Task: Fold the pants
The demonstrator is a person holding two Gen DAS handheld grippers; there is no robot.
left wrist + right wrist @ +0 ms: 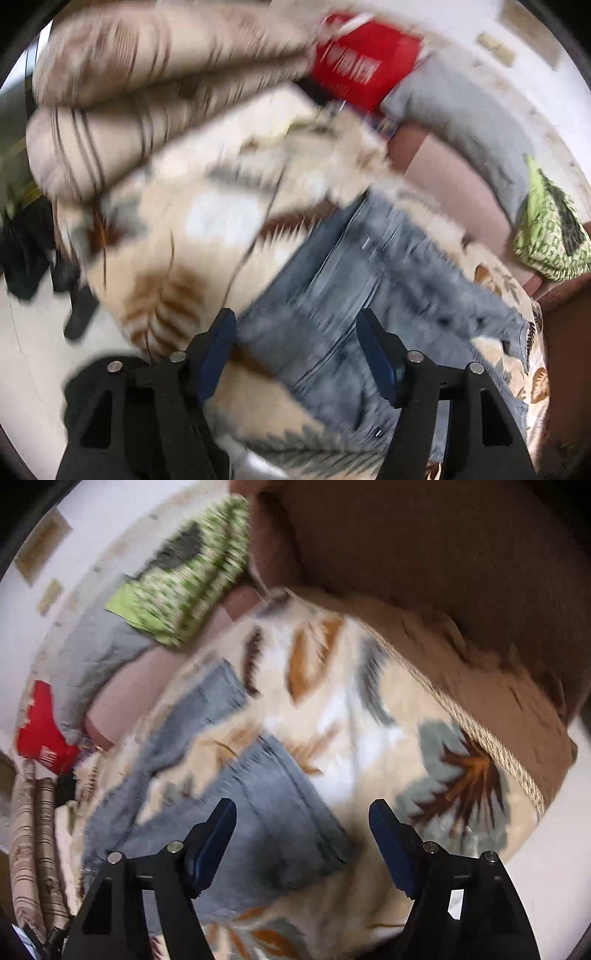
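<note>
On the leaf-patterned fleece blanket (pixel 207 221) that covers the bed lie the jeans (pixel 332 295), light blue washed denim, motion-blurred in both views. Seen from the left wrist, they run as one long band from the lower middle of the picture, where a small dark rivet or button shows near the bottom edge, up and away toward the upper right, with one frayed leg end reaching out to the right edge of the blanket. From the right wrist the jeans (pixel 273 812) show as a broad panel of denim with stitched seams close under the camera, and narrower leg parts stretching away toward the upper left, so their long axis runs diagonally across the blanket (pixel 351 716); they lie flat, with some bunching where the legs part. The left gripper (pixel 295 334) hangs above the denim with its blue-padded fingers standing well apart and nothing between them. The right gripper (pixel 303 821) likewise stands spread, its pads clear of the cloth, over the right-hand edge of the broad panel. Beyond the blanket lie striped beige bolsters (pixel 122 96), a red bag (pixel 358 62), a grey pillow (pixel 461 122) and a green patterned cushion (pixel 550 236); a brown headboard (pixel 443 572) borders the bed in the right wrist view.
</note>
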